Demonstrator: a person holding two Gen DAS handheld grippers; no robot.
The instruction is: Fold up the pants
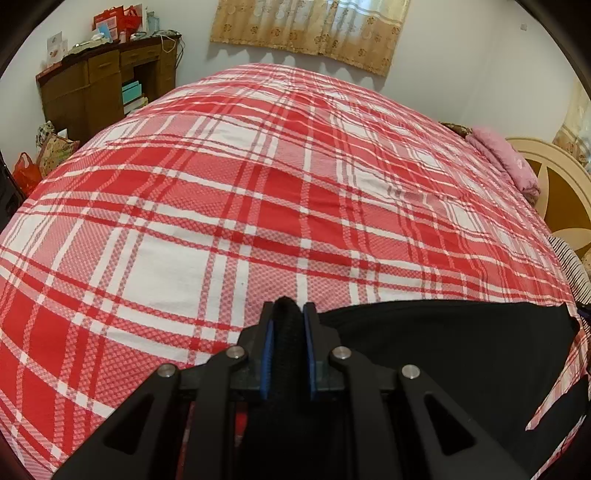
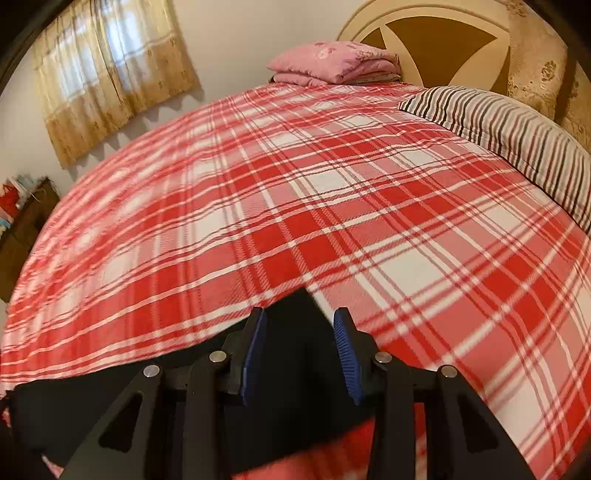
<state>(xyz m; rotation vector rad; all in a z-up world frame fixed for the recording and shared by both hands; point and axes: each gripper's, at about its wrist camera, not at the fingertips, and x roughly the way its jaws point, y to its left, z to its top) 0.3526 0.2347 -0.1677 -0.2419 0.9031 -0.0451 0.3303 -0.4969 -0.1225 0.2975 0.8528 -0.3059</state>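
Observation:
Black pants (image 1: pixel 443 347) lie at the near edge of a red and white plaid bed cover (image 1: pixel 258 184). My left gripper (image 1: pixel 289 314) is shut on a bunched edge of the pants, black fabric pinched between its blue pads. In the right wrist view the pants (image 2: pixel 74 398) spread to the left and pass under my right gripper (image 2: pixel 300 321). Its jaws stand apart with a corner of the pants lying between them, not pinched. The plaid cover (image 2: pixel 332 203) fills that view.
A folded pink blanket (image 2: pixel 332 61) and a striped pillow (image 2: pixel 517 136) lie by the round headboard (image 2: pixel 424 33). A brown desk (image 1: pixel 107 88) with boxes stands at the far left, bags (image 1: pixel 48 155) on the floor beside it. A curtained window (image 1: pixel 310 26) is behind the bed.

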